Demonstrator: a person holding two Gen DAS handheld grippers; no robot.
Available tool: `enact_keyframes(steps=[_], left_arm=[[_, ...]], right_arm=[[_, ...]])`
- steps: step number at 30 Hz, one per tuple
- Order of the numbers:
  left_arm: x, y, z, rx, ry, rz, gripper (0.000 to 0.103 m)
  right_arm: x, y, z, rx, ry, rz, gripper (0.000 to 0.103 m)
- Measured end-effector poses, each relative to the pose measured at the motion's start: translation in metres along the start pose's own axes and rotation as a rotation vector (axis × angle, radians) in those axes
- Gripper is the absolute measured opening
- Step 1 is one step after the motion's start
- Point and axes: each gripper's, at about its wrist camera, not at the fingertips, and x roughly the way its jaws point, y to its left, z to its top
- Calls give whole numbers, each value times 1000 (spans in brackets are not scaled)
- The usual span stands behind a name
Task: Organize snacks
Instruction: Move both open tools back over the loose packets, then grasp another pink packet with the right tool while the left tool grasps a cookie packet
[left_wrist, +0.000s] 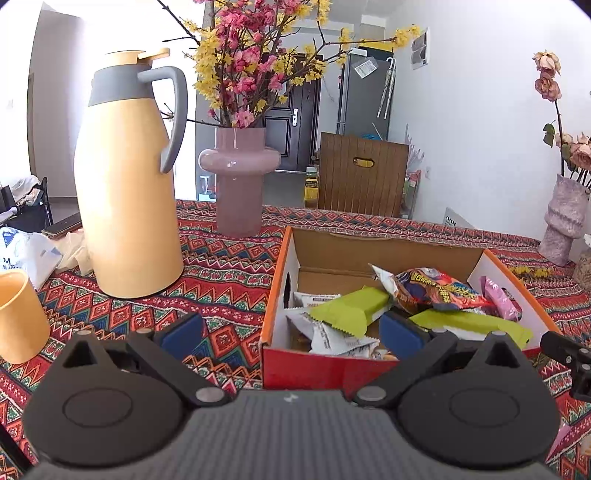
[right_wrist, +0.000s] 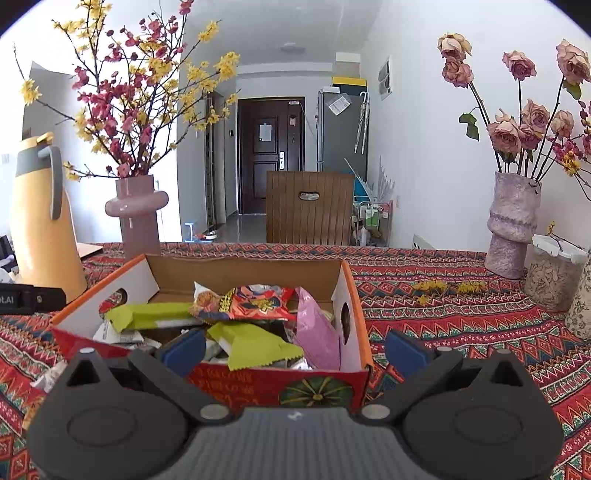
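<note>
An open cardboard box (left_wrist: 280, 288) with orange rims and a red front stands on the patterned tablecloth; it also shows in the right wrist view (right_wrist: 354, 295). Inside lie green packets (left_wrist: 347, 310) (right_wrist: 255, 345), a red and orange snack bag (left_wrist: 439, 290) (right_wrist: 251, 302), a pink packet (left_wrist: 498, 299) (right_wrist: 317, 336) and white wrappers (left_wrist: 332, 338). My left gripper (left_wrist: 290, 334) is open and empty at the box's near left corner. My right gripper (right_wrist: 295, 350) is open and empty, straddling the box's near right corner.
A yellow thermos jug (left_wrist: 125, 184) (right_wrist: 40, 214), a yellow cup (left_wrist: 18, 314) and a pink vase of blossoms (left_wrist: 240, 177) (right_wrist: 138, 218) stand left of the box. A rose vase (right_wrist: 513, 225) and a lidded jar (right_wrist: 554, 273) stand right. A wooden chair (right_wrist: 308, 212) is behind the table.
</note>
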Motion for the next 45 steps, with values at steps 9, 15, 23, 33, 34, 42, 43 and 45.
enact_keyframes(steps=[9, 15, 23, 33, 34, 42, 43, 45], left_arm=[[-2, 21, -33, 1, 66, 13, 103], [8, 30, -58, -22, 99, -4, 103], [8, 33, -60, -44, 93, -35, 103], [9, 32, -60, -42, 103, -41, 103], [9, 31, -61, -38, 107, -41, 103], [11, 27, -62, -15, 122, -38, 103], [12, 26, -62, -12, 126, -36, 103], [13, 25, -61, -6, 141, -33, 103]], right_arm=[[-7, -9, -29, 2, 80, -27, 103], [-7, -8, -46, -7, 136, -39, 103], [12, -2, -56, -28, 229, -43, 103], [38, -4, -61, 21, 320, -17, 95], [37, -4, -61, 20, 312, -11, 89], [16, 5, -65, -28, 206, -13, 61], [13, 5, -64, -28, 191, -15, 61], [9, 1, -63, -11, 161, -24, 61]])
